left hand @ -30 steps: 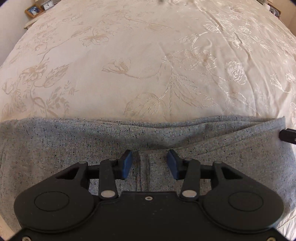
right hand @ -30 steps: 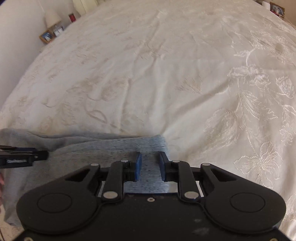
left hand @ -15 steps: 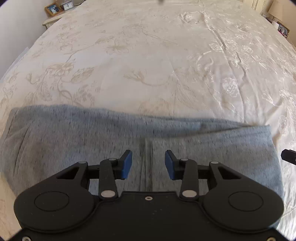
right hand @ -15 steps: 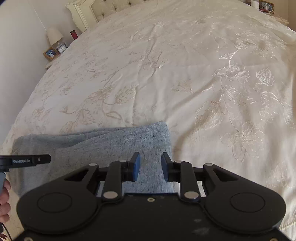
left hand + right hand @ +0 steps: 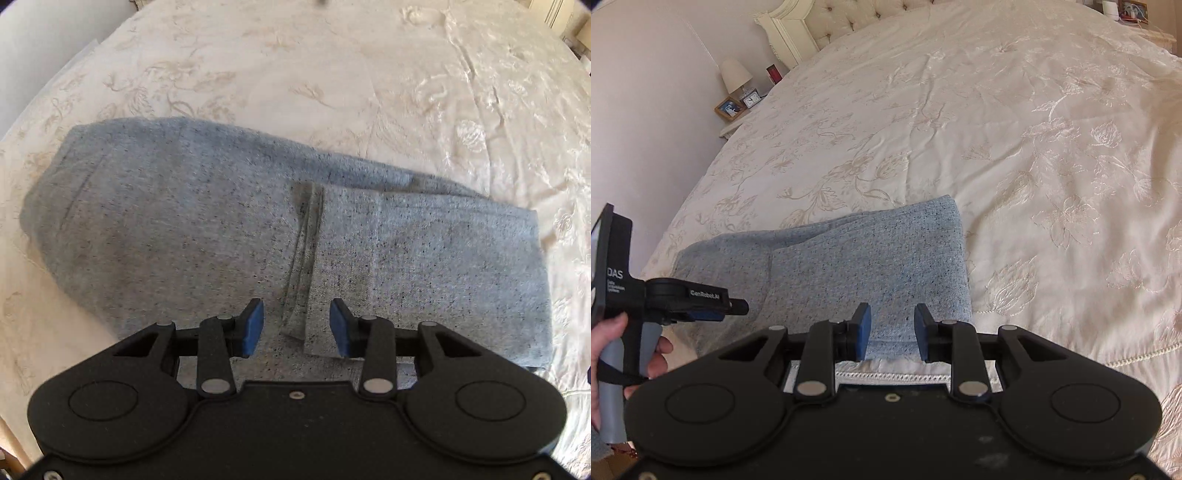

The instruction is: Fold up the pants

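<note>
Both grippers had been lifted; the folded grey speckled knit pants [image 5: 229,221] were left flat below the left gripper [image 5: 296,328] and right gripper [image 5: 891,329], jaws parted, empty.

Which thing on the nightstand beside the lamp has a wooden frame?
The picture frame, the item nearest the camera on the nightstand, left of the small white clock. The lamp and a red object stand behind them.
</note>
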